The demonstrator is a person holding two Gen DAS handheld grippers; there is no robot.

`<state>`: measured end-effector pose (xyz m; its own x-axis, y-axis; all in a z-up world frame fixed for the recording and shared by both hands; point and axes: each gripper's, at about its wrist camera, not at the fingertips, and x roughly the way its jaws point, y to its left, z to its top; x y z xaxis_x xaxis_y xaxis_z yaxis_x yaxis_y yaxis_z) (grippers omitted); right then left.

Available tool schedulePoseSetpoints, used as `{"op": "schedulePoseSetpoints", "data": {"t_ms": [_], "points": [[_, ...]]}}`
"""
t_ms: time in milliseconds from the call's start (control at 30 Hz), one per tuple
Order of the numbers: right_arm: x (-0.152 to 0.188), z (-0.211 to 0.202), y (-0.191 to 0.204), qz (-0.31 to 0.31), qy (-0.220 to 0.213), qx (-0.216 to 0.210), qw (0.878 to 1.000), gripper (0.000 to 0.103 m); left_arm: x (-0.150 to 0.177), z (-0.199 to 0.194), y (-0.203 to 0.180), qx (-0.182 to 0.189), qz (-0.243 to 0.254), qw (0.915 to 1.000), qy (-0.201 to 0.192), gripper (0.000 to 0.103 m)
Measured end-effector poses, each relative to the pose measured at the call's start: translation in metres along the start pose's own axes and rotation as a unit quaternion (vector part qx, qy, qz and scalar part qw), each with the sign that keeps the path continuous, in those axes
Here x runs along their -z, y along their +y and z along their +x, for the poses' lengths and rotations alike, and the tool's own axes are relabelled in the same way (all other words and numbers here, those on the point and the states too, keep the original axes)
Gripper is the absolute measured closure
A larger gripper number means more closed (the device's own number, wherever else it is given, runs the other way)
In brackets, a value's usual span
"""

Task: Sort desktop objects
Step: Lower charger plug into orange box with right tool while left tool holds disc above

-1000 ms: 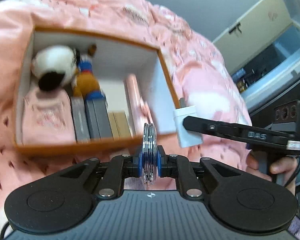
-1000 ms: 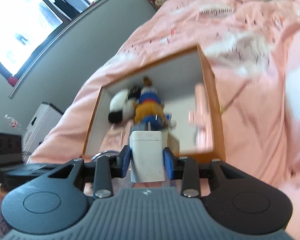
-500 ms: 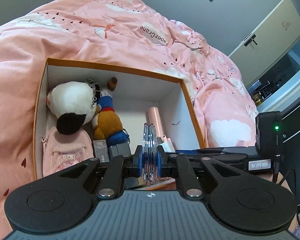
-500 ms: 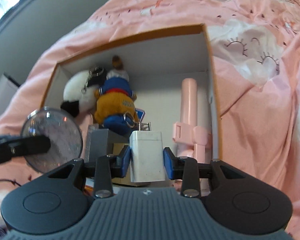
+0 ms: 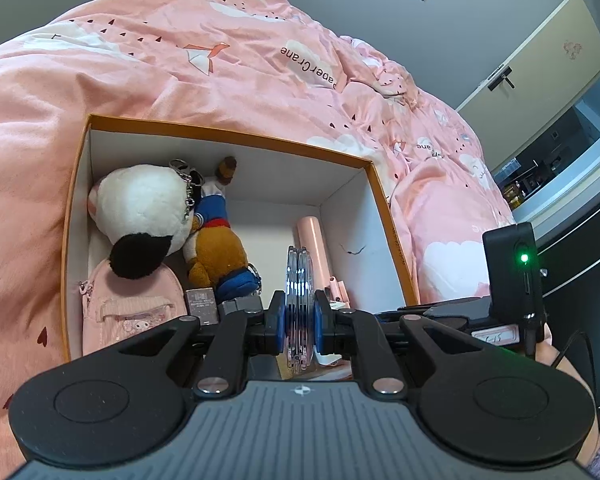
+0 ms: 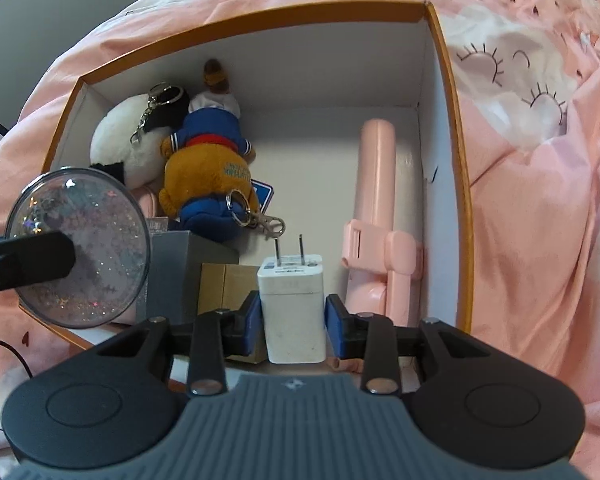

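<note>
Sorting is judged well along: orange-rimmed white cardboard box [image 6: 448,92] on the bed already holds plush toys, while left tongs [image 5: 299,316] are clenched on a clear glittery round disc [image 5: 299,280] and right tongs [image 6: 293,320] on a white plug-in charger block [image 6: 292,304], both over the box's near edge, unreleased.

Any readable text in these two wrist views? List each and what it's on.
"PaperCrane": pink duvet, printed upside down.
Partial "ane": the duvet again, farther right; the rest is folded away.
Teal print on the orange plush: too small.
White charger label: blurred.
Grey box label: blurred.
</note>
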<state>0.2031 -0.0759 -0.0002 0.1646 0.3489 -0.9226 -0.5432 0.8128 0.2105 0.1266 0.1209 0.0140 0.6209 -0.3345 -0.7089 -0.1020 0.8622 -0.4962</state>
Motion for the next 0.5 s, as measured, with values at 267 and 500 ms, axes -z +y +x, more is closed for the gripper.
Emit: {"op": "schedulePoseSetpoints", "data": {"t_ms": [267,500], "points": [[-0.015,0.007,0.001,0.002,0.044,-0.005,0.999,0.065,-0.002,0.002,0.0,0.004,0.0,1.0,0.004,0.088],[-0.014,0.008,0.001,0.001,0.043,-0.006,0.999,0.065,-0.007,0.009,-0.004,-0.006,0.017,0.9998,0.012,0.088]]}}
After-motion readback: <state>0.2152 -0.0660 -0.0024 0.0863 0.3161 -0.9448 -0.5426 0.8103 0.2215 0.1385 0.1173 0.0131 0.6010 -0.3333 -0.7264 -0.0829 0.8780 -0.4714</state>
